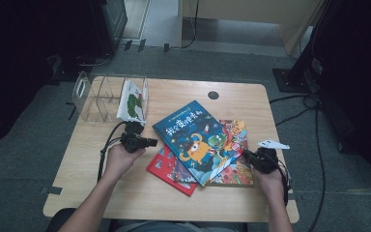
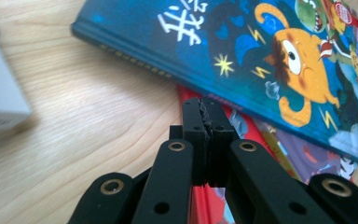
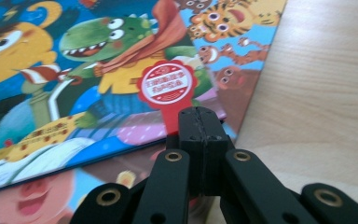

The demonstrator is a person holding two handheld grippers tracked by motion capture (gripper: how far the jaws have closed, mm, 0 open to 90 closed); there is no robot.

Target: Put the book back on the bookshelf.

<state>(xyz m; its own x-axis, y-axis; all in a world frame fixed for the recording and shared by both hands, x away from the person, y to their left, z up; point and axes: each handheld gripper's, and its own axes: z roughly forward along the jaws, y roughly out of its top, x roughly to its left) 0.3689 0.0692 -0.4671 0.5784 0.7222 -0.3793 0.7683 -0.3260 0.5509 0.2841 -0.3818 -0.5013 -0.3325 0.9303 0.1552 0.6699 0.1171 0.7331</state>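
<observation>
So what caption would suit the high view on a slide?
Two shut grippers, left and right, flank a blue book stacked on others beside a clear rack.

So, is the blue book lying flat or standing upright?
Flat: the blue book lies cover up, on top of two other books.

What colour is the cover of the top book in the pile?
Blue hardcover book, with an orange one-eyed monster; clearest in the left gripper view.

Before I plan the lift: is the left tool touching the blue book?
Cannot tell. In the left gripper view, the shut left tool sits close below the blue book.
</observation>
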